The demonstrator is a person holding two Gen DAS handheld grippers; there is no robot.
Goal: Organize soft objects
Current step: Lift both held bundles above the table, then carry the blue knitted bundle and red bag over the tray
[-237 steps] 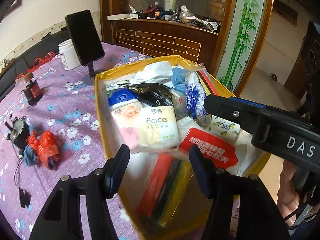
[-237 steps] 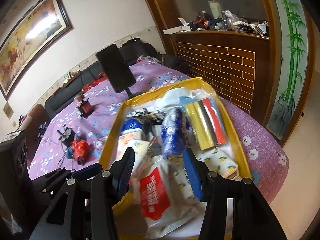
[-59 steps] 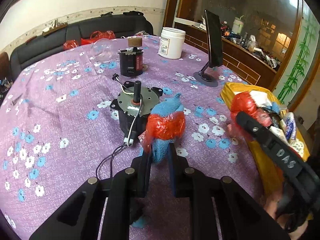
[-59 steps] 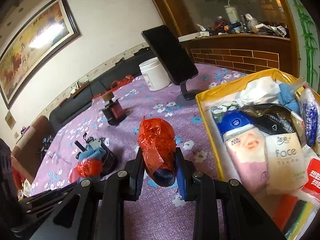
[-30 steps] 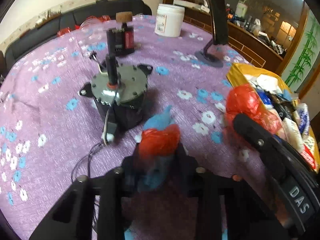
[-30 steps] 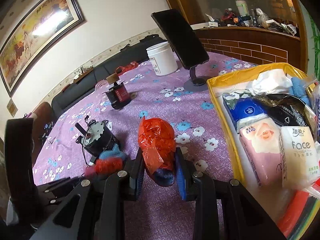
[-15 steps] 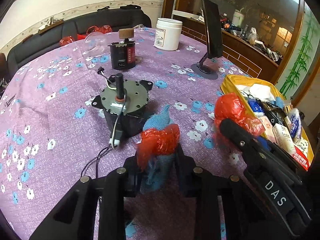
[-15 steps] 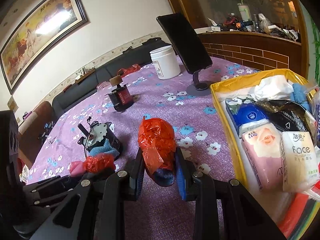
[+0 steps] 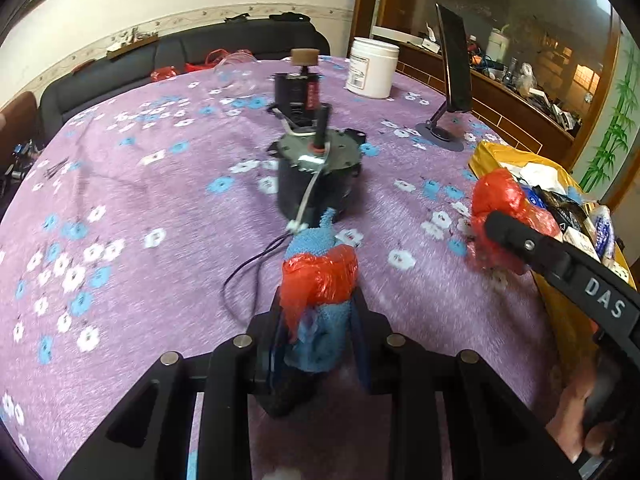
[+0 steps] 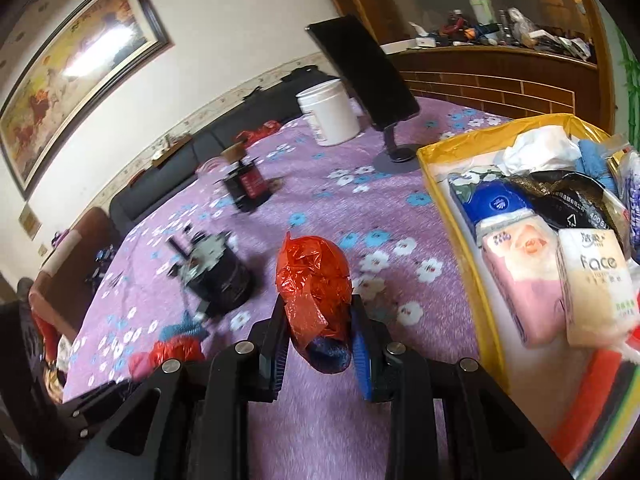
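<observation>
Lifted clear of the desk (image 9: 152, 208), the blue cloth bundle (image 9: 316, 312) is riding pinched in the left tool (image 9: 318, 344); the right tool (image 10: 320, 340) is pinching the red bag (image 10: 314, 284), both heading boxward.

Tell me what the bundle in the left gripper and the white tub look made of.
Bundle: fuzzy blue cloth, apparently terry or knit, matte, banded by thin red plastic film, crinkled and glossy. White tub: likely plastic, smooth and opaque, slight sheen, printed label.
</observation>
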